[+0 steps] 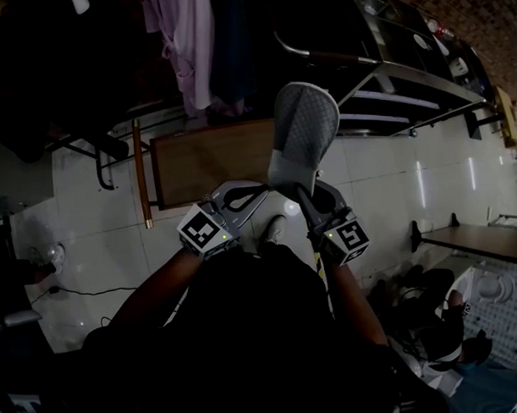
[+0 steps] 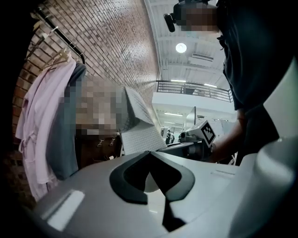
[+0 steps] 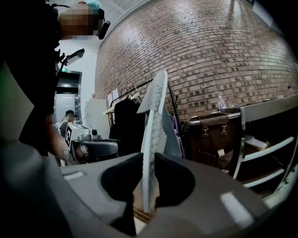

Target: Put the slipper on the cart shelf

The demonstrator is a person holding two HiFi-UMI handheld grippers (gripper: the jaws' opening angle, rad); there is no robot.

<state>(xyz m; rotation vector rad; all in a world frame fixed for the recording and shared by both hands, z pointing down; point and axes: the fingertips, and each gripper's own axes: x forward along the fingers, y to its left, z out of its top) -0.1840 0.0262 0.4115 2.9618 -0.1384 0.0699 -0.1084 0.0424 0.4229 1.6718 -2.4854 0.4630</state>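
slipper (image 1: 305, 127) upright, clamped in right gripper (image 3: 149, 179); left gripper (image 2: 149, 154) closed, empty, just beside it

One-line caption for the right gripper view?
Right gripper clamps the grey slipper upright on its edge, in front of a brick wall.

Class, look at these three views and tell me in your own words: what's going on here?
A person holds a claw tool in each hand. The right claw is clamped on the heel end of a grey slipper, toe pointing away, textured sole facing the head camera. The left claw, tips together, sits at the same heel edge; whether it pinches the slipper is unclear. The slipper is in the air, not yet on the metal cart ahead.
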